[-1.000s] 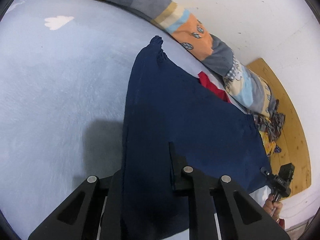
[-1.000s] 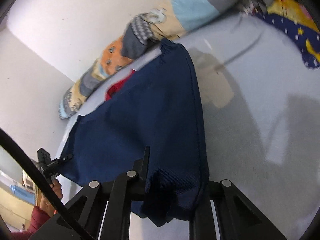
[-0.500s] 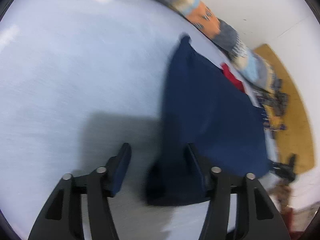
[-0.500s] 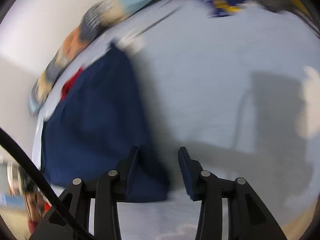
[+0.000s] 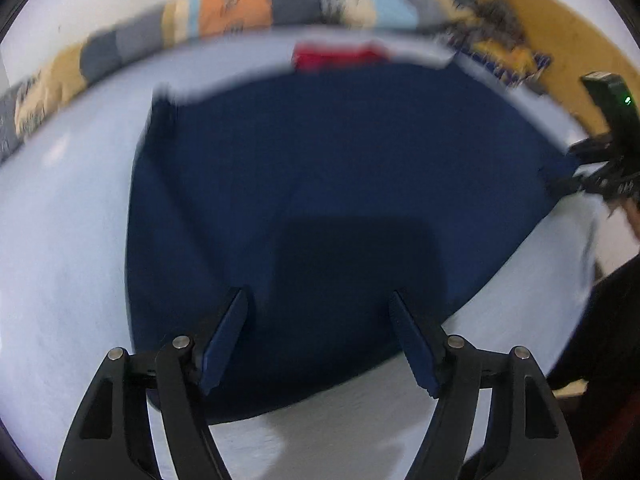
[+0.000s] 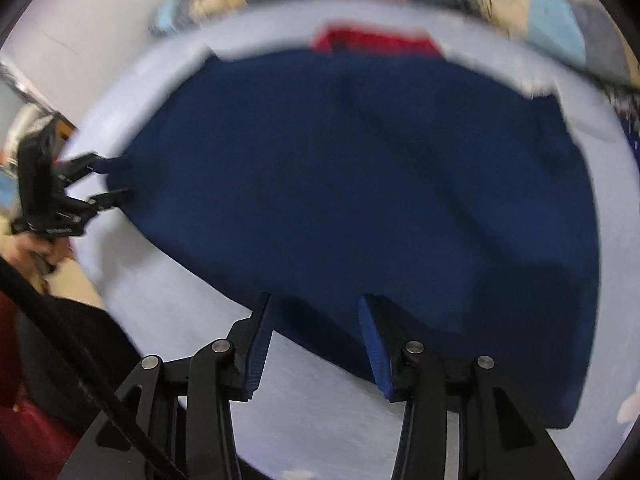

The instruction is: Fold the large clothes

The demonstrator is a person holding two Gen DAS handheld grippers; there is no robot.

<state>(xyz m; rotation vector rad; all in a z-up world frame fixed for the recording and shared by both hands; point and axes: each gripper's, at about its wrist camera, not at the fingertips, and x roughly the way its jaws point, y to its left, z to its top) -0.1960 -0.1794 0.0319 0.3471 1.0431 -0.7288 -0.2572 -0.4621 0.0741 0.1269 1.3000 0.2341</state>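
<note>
Navy garment (image 5: 340, 184) lay spread flat on the pale blue bed sheet (image 5: 60, 240), covering most of the bed's middle. Both views were motion-blurred, so seams & fabric detail couldn't be read.

Left gripper (image 5: 318, 320) was released: jaws wide apart, nothing between them, blue pads (image 5: 224, 340) over the garment's near edge. Couldn't tell whether the tips touched the cloth. A dark shadow patch sat on the fabric just ahead of the jaws.

Right gripper (image 6: 316, 320) also released, jaws parted w/ nothing clamped, blue pads (image 6: 374, 354) over the garment's near edge where it met bare sheet (image 6: 168, 300).

Each cam caught the other tool at the garment's side edge. In the left wrist view the right gripper (image 5: 560, 168) was at the garment's right edge, fingers apart. In the right wrist view the left gripper (image 6: 108, 180) was at the left edge, fingers also apart, w/ the holding hand (image 6: 32, 248) blurred below it.

At the far edge of the bed a red item (image 5: 340, 54) lay just beyond the navy garment, partly hidden by it. A patchwork quilt (image 5: 240, 12) in orange, grey, tan & light blue ran along the wall. At the far right corner were a crumpled patterned cloth (image 5: 496, 44) & a wooden board (image 5: 560, 28).
</note>
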